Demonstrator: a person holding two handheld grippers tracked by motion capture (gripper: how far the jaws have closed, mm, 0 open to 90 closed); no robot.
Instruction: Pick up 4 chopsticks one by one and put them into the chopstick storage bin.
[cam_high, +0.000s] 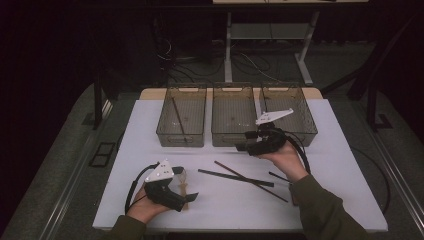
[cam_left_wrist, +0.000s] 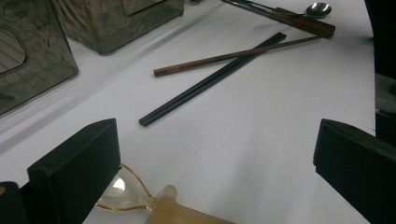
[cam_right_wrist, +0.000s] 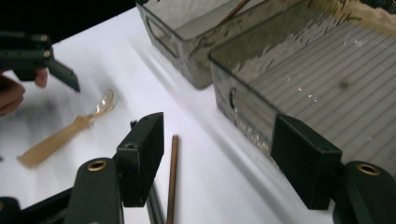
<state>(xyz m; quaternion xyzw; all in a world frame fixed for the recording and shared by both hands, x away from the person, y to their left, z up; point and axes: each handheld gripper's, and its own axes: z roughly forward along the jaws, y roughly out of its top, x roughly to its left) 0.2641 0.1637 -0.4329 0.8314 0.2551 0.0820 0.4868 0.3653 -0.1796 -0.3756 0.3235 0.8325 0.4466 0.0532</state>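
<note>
The right gripper hangs by the middle bin, fingers wide, nothing in them. It should drop low over the brown stick and pinch its middle. The stick lies flat on the table, pointing from bin toward the person. The left gripper, fingers wide, waits at the spoon.

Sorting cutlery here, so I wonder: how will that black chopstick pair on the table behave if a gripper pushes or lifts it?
The black chopsticks look straight and thin, so probably stiff and light. Their smooth dark finish may slip between the pads. A brown chopstick lies across them, so a push would likely drag it along.
</note>
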